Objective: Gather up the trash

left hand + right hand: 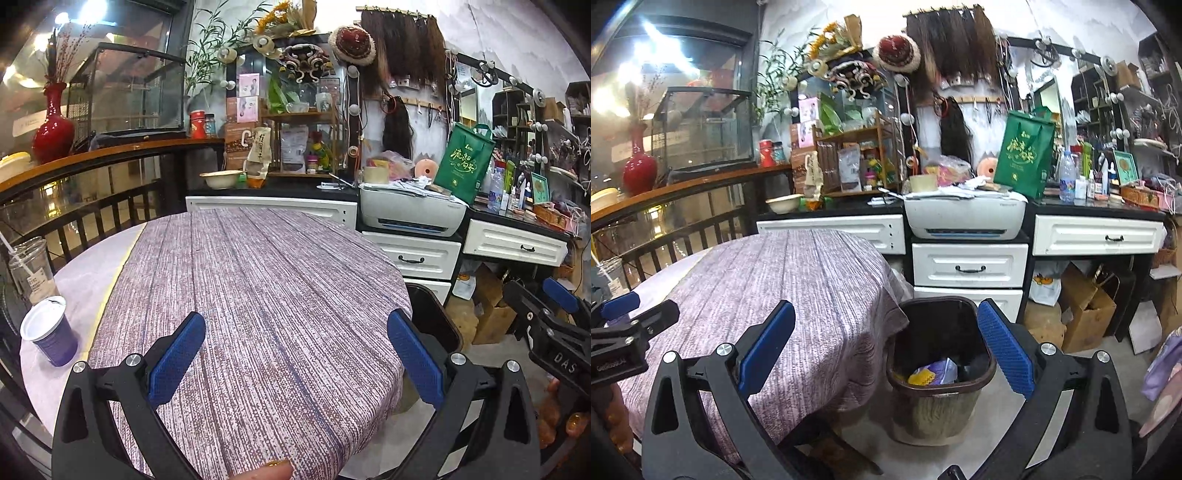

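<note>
Cluttered shop interior, with white drawer units point(967, 266) under a black counter along the far wall, a white printer point(964, 216) on the counter and a green tote bag point(1023, 158) standing just beside it at its two o'clock. Round table point(74, 288), pale-topped, mostly covered by a mauve woven tablecloth point(258, 295) whose edge hangs over the rim on the bin side. Item: purple paper cup point(51, 332) with a white rim, upright on the bare tabletop at nine o'clock in the left wrist view, off the cloth. Item: clear plastic cup point(31, 269) with a straw, upright, just beyond the purple cup toward ten o'clock. Item: dark brown waste bin point(938, 402) on the floor, close against the hanging cloth, at five o'clock from the table in the right wrist view; inside lies crumpled packaging point(932, 373), yellow and lilac. Item: cardboard boxes point(1086, 314) on the floor under the counter, at two o'clock from the bin. Item: red vase point(53, 129) on the curved wooden ledge, eleven o'clock. Left gripper point(295, 362): blue pads spread wide above the tablecloth, nothing between them, released. Right gripper point(886, 354): blue pads spread wide, released, nothing clasped; the bin mouth shows between them from above.
</note>
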